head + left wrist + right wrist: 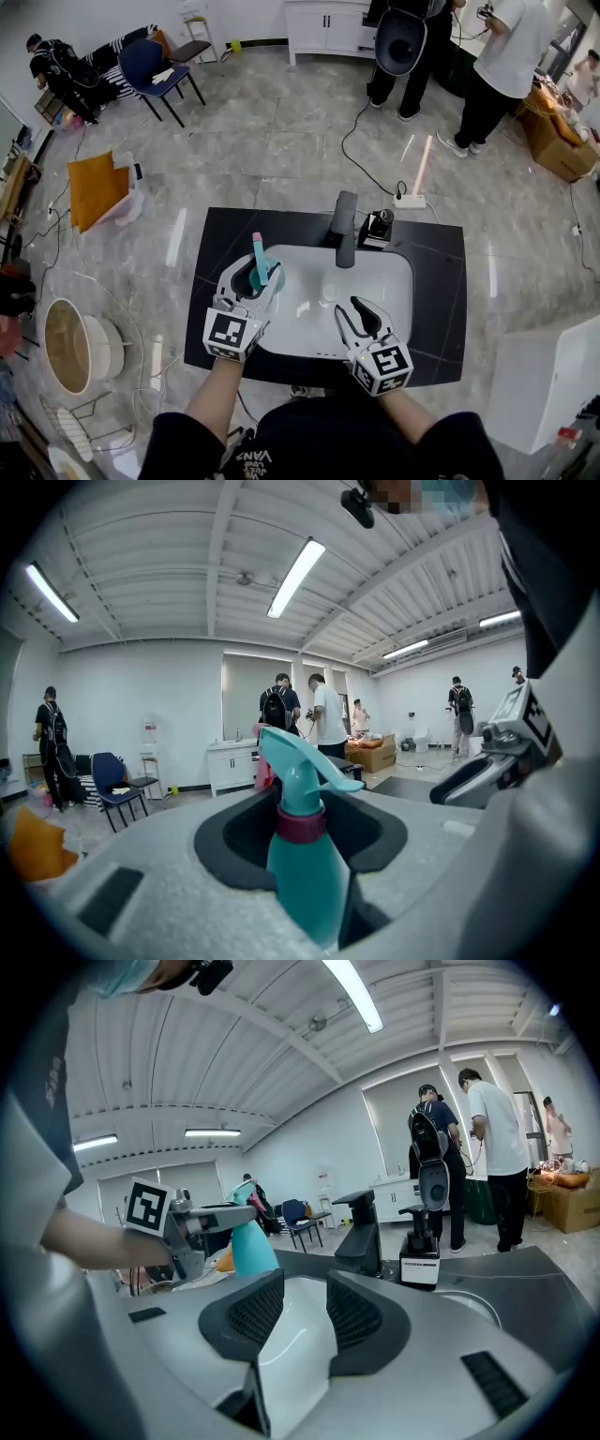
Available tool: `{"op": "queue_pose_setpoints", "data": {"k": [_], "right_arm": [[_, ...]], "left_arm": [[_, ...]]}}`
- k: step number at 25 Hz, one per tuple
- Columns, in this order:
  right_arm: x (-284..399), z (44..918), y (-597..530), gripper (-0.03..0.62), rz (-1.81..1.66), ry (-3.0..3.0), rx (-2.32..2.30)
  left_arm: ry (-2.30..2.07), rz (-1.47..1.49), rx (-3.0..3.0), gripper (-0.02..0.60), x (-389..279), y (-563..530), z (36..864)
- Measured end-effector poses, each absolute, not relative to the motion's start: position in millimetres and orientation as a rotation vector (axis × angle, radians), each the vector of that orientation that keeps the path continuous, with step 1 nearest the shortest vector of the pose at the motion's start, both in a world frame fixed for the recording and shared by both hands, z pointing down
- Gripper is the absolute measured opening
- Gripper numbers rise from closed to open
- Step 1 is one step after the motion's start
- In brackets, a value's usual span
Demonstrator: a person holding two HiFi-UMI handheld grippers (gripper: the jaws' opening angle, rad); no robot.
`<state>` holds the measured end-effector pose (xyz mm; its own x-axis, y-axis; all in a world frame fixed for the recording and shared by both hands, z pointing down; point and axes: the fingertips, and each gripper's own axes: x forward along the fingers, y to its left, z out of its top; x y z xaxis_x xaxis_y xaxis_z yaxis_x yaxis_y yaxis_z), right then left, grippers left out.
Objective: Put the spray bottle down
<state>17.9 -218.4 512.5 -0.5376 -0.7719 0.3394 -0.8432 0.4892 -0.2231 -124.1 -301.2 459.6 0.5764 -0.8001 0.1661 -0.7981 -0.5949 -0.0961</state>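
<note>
A teal spray bottle [263, 265] with a pink nozzle tip and a maroon collar stands upright between the jaws of my left gripper [257, 275], which is shut on its body. It hangs over the left edge of the white sink basin [394, 281]. In the left gripper view the bottle [305, 864] fills the gap of the left gripper [305, 810], trigger head pointing right. My right gripper [354, 311] is over the basin's middle, open and empty. In the right gripper view its jaws [295, 1305] stand apart, with the bottle [249, 1246] to the left.
The sink sits in a black counter [441, 253]. A black faucet [345, 228] and a soap dispenser [377, 228] stand at the basin's back edge. Several people stand on the tiled floor beyond; a blue chair [155, 67] and a white cabinet [328, 26] are at the far side.
</note>
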Motion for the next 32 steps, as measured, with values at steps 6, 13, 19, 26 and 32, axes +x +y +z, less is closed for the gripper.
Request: {"op": "queue_pose_setpoints", "data": {"k": [6,13,19,26,32], "right_arm": [[26,523,-230,0.127,0.58,-2.53,1.382],[31,534,-241,0.127,0.61,-2.532,1.343],[29,541,-250,0.127,0.635,-2.536,1.307],[31,552,-254,0.127,0.661,-2.521,1.295],[37,556,-261,0.127,0.677,-2.511,1.305]], "left_arm": [[1.387,-0.289,-2.765,0.16,-107,-341,463],[1.372,-0.3,-2.755,0.16,-89,-383,472],[1.357,-0.284,-2.757,0.16,-72,-415,478],[1.345,-0.253,-2.778,0.16,-56,-442,490],[1.376,-0.197,-2.82,0.16,-52,-457,500]]}}
